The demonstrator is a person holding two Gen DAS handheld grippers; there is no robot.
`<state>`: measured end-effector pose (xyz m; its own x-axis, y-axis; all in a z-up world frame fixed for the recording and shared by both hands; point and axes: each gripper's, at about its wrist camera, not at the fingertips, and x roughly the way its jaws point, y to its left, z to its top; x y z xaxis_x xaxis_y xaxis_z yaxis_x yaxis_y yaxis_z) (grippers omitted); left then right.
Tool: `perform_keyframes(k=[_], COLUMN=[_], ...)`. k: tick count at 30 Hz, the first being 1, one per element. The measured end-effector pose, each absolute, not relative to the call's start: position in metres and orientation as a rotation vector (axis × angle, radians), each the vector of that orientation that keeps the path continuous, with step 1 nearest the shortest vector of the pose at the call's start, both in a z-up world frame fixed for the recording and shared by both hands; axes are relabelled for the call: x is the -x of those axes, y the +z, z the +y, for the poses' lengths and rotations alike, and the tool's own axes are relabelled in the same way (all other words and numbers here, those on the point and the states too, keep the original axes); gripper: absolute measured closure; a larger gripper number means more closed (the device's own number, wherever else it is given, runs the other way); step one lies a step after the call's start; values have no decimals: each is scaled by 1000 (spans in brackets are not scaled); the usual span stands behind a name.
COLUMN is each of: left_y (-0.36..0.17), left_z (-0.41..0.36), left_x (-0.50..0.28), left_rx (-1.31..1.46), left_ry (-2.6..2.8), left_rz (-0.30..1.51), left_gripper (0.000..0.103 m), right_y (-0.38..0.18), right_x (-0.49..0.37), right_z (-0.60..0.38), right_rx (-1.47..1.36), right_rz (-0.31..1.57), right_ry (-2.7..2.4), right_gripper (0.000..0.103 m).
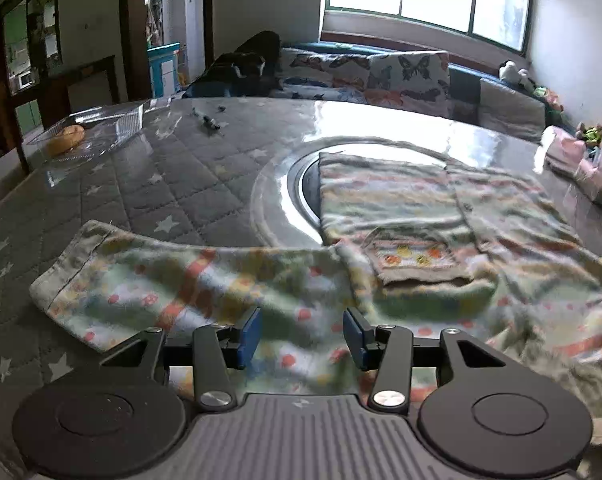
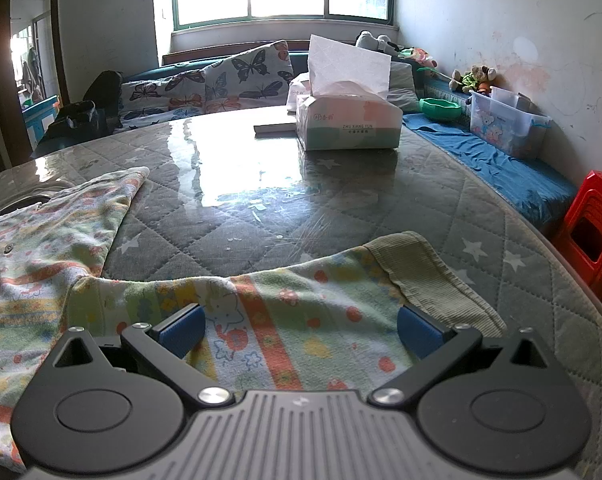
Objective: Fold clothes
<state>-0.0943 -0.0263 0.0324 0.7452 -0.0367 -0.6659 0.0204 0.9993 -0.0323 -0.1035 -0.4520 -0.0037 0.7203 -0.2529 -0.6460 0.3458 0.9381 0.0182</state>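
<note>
A child's patterned shirt with green, orange and yellow prints (image 1: 401,208) lies spread on the quilted grey table cover (image 1: 173,184). Its left sleeve (image 1: 189,284) stretches toward the left, under my left gripper (image 1: 301,336), which is open just above the sleeve cloth. In the right wrist view the right sleeve (image 2: 301,312) with its ribbed cuff (image 2: 425,276) lies under my right gripper (image 2: 301,332), which is wide open above it. The shirt body (image 2: 49,232) lies at the left of that view.
A tissue pack (image 2: 347,124) stands on the far side of the table. A clear plastic box with bread (image 1: 85,132) sits at the far left. A butterfly-print sofa (image 1: 381,76), a blue-covered bench (image 2: 493,164) and a red stool (image 2: 593,232) surround the table.
</note>
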Motion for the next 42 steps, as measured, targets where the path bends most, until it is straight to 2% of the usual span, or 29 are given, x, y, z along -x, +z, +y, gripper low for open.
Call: perform_keyframes(k=[18,20,23,32,40,42], left_y=[39,41,42,42,40,40], left_z=[-76,-84,-96,-119,-129,-129], left_x=[93,95,96,101,102,102], left_rx=[-5,-13,-36,-55,-68,-70], left_ry=[-197,-226,-257,-310,-320,-321], left_rz=[737,731,729,741,755,756], left_gripper=[53,49,49,47,45,45], right_y=[9,10,10,6,6,5], right_x=[131,137,146,161,158,157], right_z=[-460,-463,-471,-501,-510,-510], right_rx=[-144,-156,-181,-259,-255,-243], right_rz=[702,707,700,690,677,673], right_ry=[-367,-375,-413,-508,-569,-568], right_gripper=[0,0,4,24,46,61])
